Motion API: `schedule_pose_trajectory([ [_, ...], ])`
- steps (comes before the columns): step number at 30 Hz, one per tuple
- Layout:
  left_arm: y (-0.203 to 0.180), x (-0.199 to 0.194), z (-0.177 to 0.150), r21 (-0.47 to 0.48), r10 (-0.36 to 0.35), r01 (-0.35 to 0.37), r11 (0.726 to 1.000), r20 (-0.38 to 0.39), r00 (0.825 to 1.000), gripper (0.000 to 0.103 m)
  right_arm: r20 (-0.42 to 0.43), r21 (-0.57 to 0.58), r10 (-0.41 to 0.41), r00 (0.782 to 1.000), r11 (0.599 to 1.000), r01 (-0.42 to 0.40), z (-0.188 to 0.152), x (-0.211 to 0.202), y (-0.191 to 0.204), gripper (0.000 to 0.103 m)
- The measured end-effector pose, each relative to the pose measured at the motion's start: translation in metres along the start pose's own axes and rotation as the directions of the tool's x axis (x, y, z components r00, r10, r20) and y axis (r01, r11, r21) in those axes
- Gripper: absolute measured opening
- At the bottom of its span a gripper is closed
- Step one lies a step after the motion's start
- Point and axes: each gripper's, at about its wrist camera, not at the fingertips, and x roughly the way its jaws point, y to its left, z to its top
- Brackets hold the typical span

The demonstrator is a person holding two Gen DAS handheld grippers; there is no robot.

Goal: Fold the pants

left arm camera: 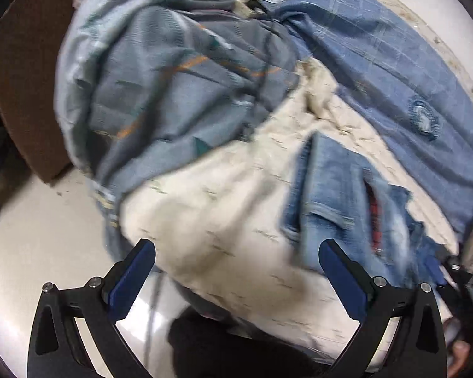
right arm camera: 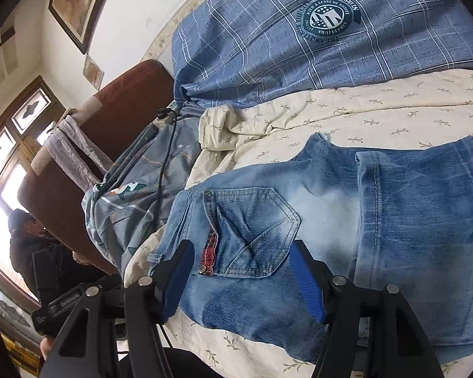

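Observation:
Light blue jeans [right arm camera: 394, 220] lie folded on a cream leaf-print sheet [right arm camera: 378, 110], back pocket [right arm camera: 252, 230] facing up with a red tag [right arm camera: 209, 252] at its edge. My right gripper [right arm camera: 242, 245] stands open just over that pocket, one blue pad on each side of it, and the denim lies flat. In the left wrist view the jeans [left arm camera: 331, 195] lie to the right. My left gripper [left arm camera: 236, 245] is open above the bare sheet [left arm camera: 220, 220] with nothing between its fingers. That view is blurred.
A blue plaid cover [right arm camera: 268, 47] with a round emblem lies beyond the jeans. A grey patterned quilt [left arm camera: 173, 78] is bunched at the left by a brown headboard [right arm camera: 126, 94]. A power strip with a black cable [right arm camera: 164, 170] rests on the quilt. A person [right arm camera: 25, 245] sits by the window.

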Motion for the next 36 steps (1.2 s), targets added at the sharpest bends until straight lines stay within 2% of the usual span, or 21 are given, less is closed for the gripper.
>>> schedule_pose_trajectory([
  [3,-0.015,0.007,0.0,0.005,-0.031,0.031,1.0,-0.03,0.999,0.103,0.003,-0.008,-0.003,1.0,1.0,0.003,0.001,-0.003,-0.001,0.066],
  [8,-0.042,0.036,0.004,0.047,-0.035,0.04,0.998,-0.095,0.995,0.103,0.01,-0.008,-0.007,1.0,1.0,0.007,0.002,-0.011,-0.006,0.066],
  [13,-0.057,0.077,0.008,0.021,-0.071,0.077,0.997,-0.219,0.973,0.103,0.033,0.011,-0.013,0.999,1.0,0.013,0.005,-0.026,-0.017,0.066],
  [17,-0.064,0.096,0.011,-0.005,-0.109,0.112,0.994,-0.263,0.959,0.103,0.057,0.038,-0.031,0.998,0.999,0.029,0.009,-0.04,-0.031,0.066],
  [19,-0.067,0.102,0.012,0.008,-0.099,0.105,0.994,-0.28,0.955,0.097,0.073,0.058,-0.036,0.997,0.998,0.032,0.011,-0.048,-0.039,0.066],
  [21,-0.073,0.101,0.014,0.03,-0.097,0.109,0.994,-0.267,0.959,0.076,0.088,0.077,-0.04,0.995,0.997,0.033,0.013,-0.055,-0.045,0.066],
  [22,-0.077,0.101,0.015,0.043,-0.094,0.11,0.993,-0.271,0.958,0.072,0.097,0.087,-0.044,0.994,0.996,0.036,0.015,-0.059,-0.049,0.066],
  [24,-0.085,0.1,0.015,0.076,-0.063,0.087,0.993,-0.272,0.96,0.054,0.111,0.099,-0.052,0.992,0.994,0.041,0.017,-0.064,-0.055,0.066],
  [25,-0.088,0.1,0.016,0.091,-0.053,0.08,0.993,-0.264,0.963,0.049,0.118,0.105,-0.057,0.991,0.993,0.045,0.018,-0.067,-0.057,0.066],
  [26,-0.093,0.098,0.017,0.112,-0.042,0.072,0.991,-0.253,0.967,0.04,0.12,0.11,-0.065,0.991,0.993,0.052,0.019,-0.068,-0.059,0.066],
  [30,-0.105,0.094,0.022,0.15,-0.018,0.055,0.987,-0.239,0.971,0.029,0.103,0.146,-0.09,0.991,0.986,0.075,0.02,-0.069,-0.07,0.066],
  [33,-0.112,0.085,0.023,0.166,-0.015,0.051,0.985,-0.213,0.977,0.026,0.076,0.174,-0.136,0.988,0.977,0.121,0.019,-0.068,-0.08,0.066],
  [36,-0.123,0.065,0.022,0.2,-0.024,0.057,0.978,-0.164,0.986,0.025,0.061,0.22,-0.144,0.988,0.967,0.128,0.018,-0.07,-0.092,0.066],
])
